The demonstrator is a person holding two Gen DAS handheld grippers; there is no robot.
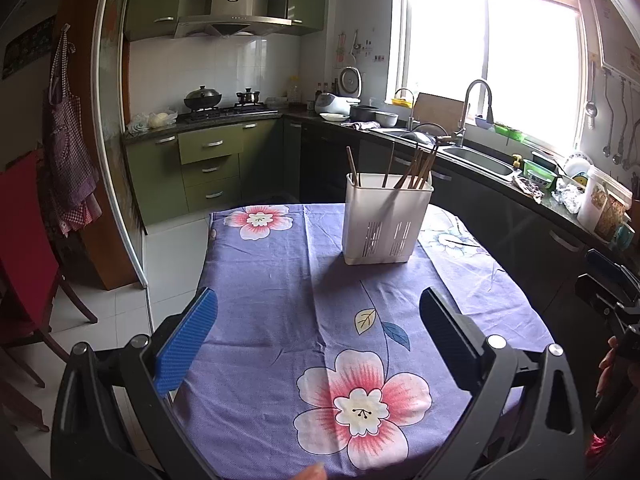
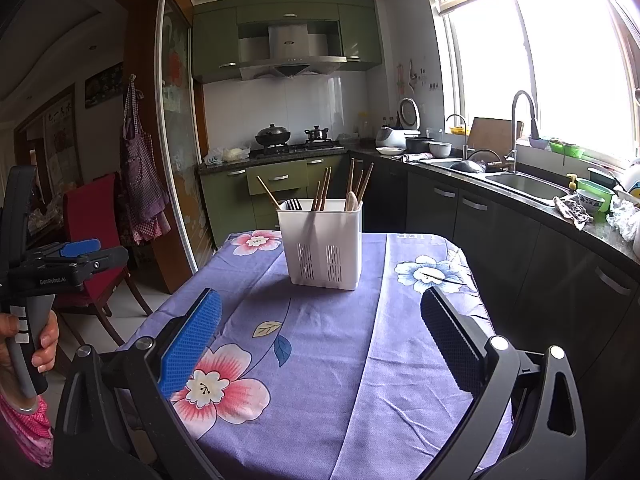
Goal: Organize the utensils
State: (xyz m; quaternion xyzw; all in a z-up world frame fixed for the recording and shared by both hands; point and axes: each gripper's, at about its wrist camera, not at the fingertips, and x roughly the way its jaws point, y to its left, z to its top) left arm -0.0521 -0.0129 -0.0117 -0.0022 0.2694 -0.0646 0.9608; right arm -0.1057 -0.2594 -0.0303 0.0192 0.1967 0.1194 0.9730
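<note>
A white slotted utensil holder (image 1: pixel 386 220) (image 2: pixel 322 242) stands upright on the far half of the table (image 1: pixel 280 280) (image 2: pixel 320 340), which wears a purple flowered cloth. Several wooden chopsticks (image 1: pixel 416 166) (image 2: pixel 324 188) lean out of it; the right wrist view also shows a fork (image 2: pixel 294 203) and a pale spoon (image 2: pixel 351 200) inside. My left gripper (image 1: pixel 318 308) hangs open over the near part of the cloth, nothing between its fingers. My right gripper (image 2: pixel 320 310) is open too, short of the holder and empty. No loose utensil lies on the cloth.
A red chair (image 2: pixel 94 240) (image 1: pixel 24 248) stands left of the table. A dark counter with a sink (image 1: pixel 478 162) (image 2: pixel 524 186) and clutter runs along the right. The stove with pots (image 1: pixel 222 106) is at the back. A hand (image 2: pixel 24 344) holds the left gripper's handle.
</note>
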